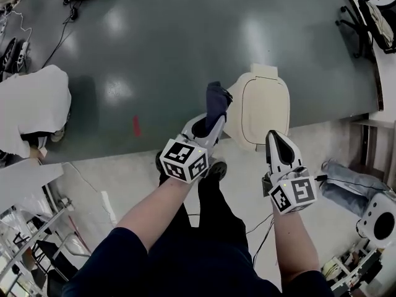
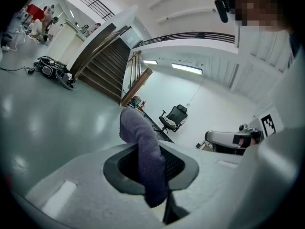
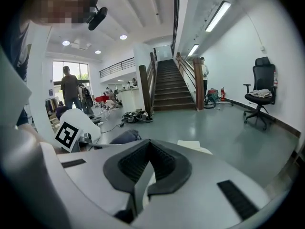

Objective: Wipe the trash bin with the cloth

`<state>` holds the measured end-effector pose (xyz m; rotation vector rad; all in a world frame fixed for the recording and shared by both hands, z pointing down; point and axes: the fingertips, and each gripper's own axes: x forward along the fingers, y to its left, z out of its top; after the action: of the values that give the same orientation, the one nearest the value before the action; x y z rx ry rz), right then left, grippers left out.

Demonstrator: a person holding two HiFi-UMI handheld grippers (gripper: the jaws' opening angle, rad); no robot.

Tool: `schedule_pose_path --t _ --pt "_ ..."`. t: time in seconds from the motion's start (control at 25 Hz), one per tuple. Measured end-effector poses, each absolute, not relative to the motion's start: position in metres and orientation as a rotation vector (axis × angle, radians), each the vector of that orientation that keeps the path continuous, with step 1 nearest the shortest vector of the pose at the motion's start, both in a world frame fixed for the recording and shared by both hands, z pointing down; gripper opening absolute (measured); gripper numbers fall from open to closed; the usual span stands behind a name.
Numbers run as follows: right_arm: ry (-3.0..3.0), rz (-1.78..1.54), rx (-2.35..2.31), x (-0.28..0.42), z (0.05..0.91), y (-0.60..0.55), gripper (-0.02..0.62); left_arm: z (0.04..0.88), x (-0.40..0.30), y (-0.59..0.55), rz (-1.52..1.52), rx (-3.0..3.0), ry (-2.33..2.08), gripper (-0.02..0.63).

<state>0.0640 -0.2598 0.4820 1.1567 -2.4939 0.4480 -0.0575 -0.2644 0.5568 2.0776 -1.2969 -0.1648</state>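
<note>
Here cloth (image 1: pixel 216 101) masks left tongs (image 1: pixel 209 126).

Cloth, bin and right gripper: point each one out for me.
cloth (image 1: pixel 216 103): head view, middle of its upright part.
bin (image 1: pixel 265 104): head view, middle of its top.
right gripper (image 1: pixel 271 136): head view, tips of its shut jaws.

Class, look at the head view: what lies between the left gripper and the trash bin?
The dark cloth, clamped in the left gripper, sticks out beside the trash bin; the head view shows this.
</note>
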Motion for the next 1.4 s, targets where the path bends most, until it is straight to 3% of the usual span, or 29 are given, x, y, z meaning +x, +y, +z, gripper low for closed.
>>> schedule_pose_path --t 0.68,1.04,1.4 --pt "-2.287 0.201 1.107 0.076 0.618 -0.334 0.005 0.697 -0.028 -0.348 -0.233 2.053 -1.208 0.054" --pt "-2.210 0.108 1.096 0.076 0.631 -0.336 0.005 0.751 -0.015 -0.354 -0.248 2.052 -1.161 0.054" --pt "-2.247 0.077 1.085 0.069 0.629 -0.330 0.005 0.864 -0.017 -0.353 -0.096 1.985 -1.180 0.054"
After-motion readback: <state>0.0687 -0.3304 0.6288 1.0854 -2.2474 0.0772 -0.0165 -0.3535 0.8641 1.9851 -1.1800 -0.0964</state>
